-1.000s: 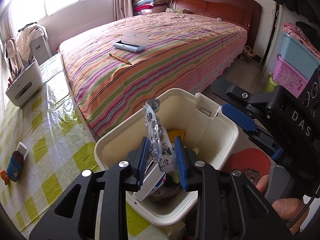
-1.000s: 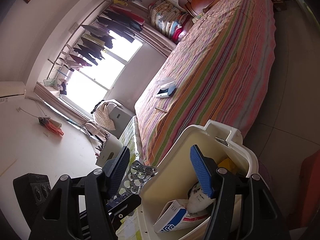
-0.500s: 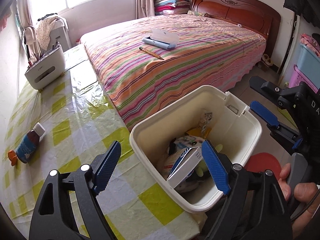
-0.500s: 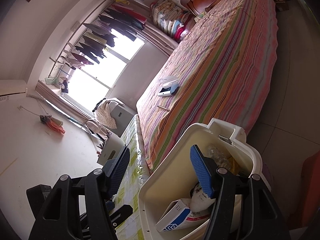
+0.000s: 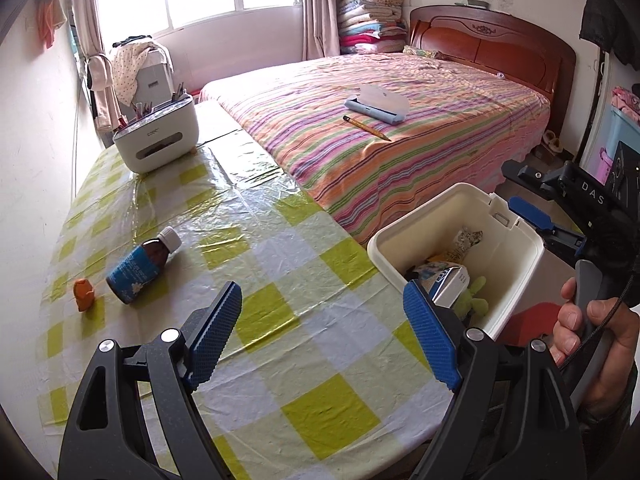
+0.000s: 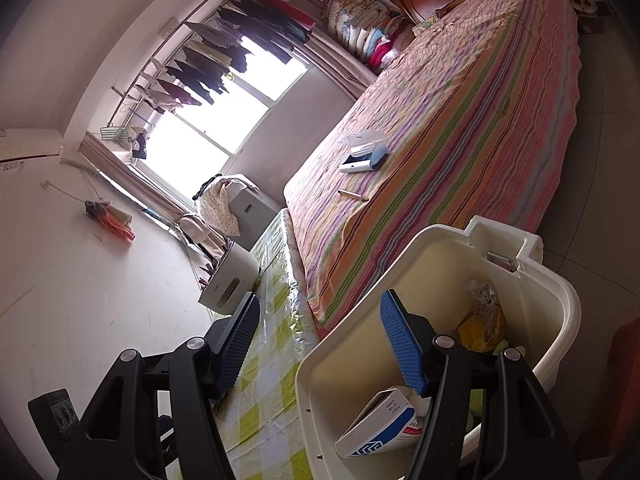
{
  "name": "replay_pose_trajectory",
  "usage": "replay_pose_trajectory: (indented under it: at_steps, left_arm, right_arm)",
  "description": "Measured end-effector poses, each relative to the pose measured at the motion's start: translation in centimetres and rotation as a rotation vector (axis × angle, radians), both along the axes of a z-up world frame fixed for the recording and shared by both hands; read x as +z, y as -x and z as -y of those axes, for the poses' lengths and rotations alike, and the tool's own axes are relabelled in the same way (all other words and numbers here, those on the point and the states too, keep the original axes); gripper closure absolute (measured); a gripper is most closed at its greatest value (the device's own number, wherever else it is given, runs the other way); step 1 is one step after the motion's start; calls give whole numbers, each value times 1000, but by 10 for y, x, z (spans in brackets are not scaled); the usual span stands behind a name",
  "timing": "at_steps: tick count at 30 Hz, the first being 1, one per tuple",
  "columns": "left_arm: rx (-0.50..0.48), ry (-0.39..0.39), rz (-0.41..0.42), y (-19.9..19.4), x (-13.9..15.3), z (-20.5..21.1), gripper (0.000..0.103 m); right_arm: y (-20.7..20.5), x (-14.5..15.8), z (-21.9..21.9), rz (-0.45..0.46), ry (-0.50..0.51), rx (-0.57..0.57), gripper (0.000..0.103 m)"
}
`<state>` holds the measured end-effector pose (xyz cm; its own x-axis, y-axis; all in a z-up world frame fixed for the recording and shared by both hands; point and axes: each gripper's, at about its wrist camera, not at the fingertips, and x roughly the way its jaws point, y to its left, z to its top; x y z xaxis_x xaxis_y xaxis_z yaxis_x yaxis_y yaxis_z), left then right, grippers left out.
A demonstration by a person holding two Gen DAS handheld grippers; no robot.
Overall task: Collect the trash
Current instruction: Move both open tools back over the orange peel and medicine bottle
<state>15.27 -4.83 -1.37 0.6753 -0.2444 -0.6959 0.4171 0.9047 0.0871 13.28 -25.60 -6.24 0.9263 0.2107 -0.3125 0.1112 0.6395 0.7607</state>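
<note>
— On the left of the checked table [image 5: 280, 264], what is noted?

— An orange cap [image 5: 84, 294] is seen lying loose, with a brown medicine bottle [image 5: 142, 264] on its side just beside it. Both are uncollected.

— And the left gripper [image 5: 322, 288]?

— It is held above the cloth, mid-table. Its jaws have just been opening and are spread wide; nothing is gripped or caught between them.

— Further right?

— A cream bin [image 5: 400, 236] is found at the table's right edge, next to the striped bed [image 5: 400, 152]. A white-and-blue box [image 5: 452, 280], a crumpled wrapper [image 5: 466, 240] and some green scrap are already inside.

— The right gripper [image 6: 319, 300]?

— It is poised over the bin's near corner, jaws parted about halfway. The rim is seen between the fingers, but no pad is seen touching it; nothing is held. A hand [image 5: 596, 332] is wrapped round its handle at far right.
</note>
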Motion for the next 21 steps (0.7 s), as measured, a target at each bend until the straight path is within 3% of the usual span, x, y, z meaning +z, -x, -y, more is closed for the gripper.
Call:
replay_pose_trajectory:
  at_steps: [6, 17, 21]
  left_arm:
    - [65, 2, 22, 0, 9, -42, 21]
    - [267, 64, 55, -27, 28, -129, 21]
    - [354, 127, 59, -41, 43, -167, 21]
  right_arm:
    - [-5, 2, -14, -3, 14, 24, 42]
    - [-15, 8, -46, -5, 64, 90, 42]
    - [-21, 11, -61, -6, 70, 151, 42]
